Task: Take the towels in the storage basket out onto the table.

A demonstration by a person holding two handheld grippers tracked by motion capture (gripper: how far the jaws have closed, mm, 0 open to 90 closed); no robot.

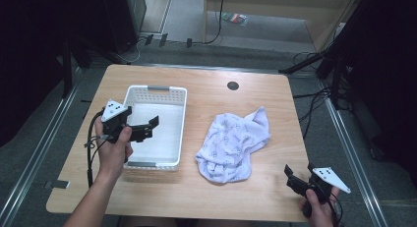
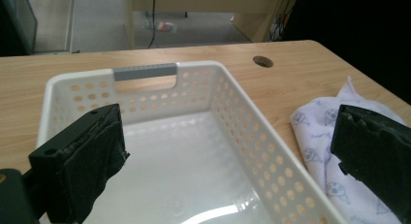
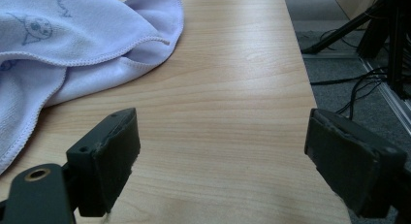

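Right gripper (image 1: 298, 179) sits low at the table's (image 1: 246, 197) near edge, jaws spread wide over bare wood, just right of the crumpled lilac cloth (image 1: 232, 144). Left of the cloth, the left gripper (image 1: 147, 127) hovers over the empty white basket (image 1: 169, 93), jaws parted, nothing between them. Its own view catches cartoon prints on the cloth, no legible writing. Beyond the basket, a cable hole (image 1: 233, 85).

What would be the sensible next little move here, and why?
Probably the right gripper should slide forward and left to the crumpled cloth. Its jaws stand wide open with nothing between them, over bare table just right of the cloth. The left gripper, also open, hovers over the white basket, which holds nothing, so the cloth seems meant for it.
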